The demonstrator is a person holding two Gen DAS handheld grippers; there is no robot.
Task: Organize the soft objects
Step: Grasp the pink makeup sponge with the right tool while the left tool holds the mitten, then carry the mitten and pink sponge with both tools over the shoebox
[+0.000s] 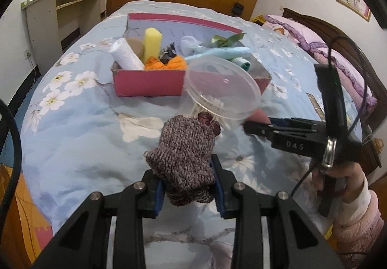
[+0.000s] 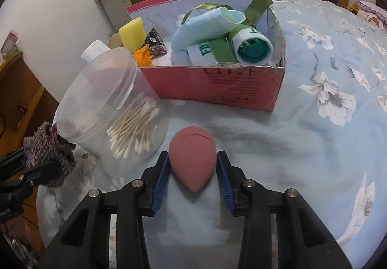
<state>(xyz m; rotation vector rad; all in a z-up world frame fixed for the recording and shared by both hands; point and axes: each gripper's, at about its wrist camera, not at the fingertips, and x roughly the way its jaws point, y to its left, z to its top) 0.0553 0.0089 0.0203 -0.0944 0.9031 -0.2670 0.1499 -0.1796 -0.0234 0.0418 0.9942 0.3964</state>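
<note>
My left gripper (image 1: 186,172) is shut on a mauve knitted piece (image 1: 186,148) and holds it above the flowered bedcover. In the right wrist view that knit (image 2: 46,150) and the left gripper (image 2: 41,169) show at the left edge. A pink teardrop makeup sponge (image 2: 192,160) lies on the cover between the blue pads (image 2: 160,179) of my right gripper (image 2: 192,157); a thin gap shows at the right pad, so it is open. An open pink box (image 2: 241,89) behind holds a yellow sponge (image 2: 131,35), light blue cloth (image 2: 205,26), a rolled sock (image 2: 252,47) and green ribbon.
A clear tub of cotton swabs (image 2: 108,99) lies tipped on its side between the two grippers, close to the box's front left corner. The blue flowered bedcover (image 2: 314,148) spreads to the right. A hand in a pink sleeve (image 1: 350,196) holds the right gripper (image 1: 251,127).
</note>
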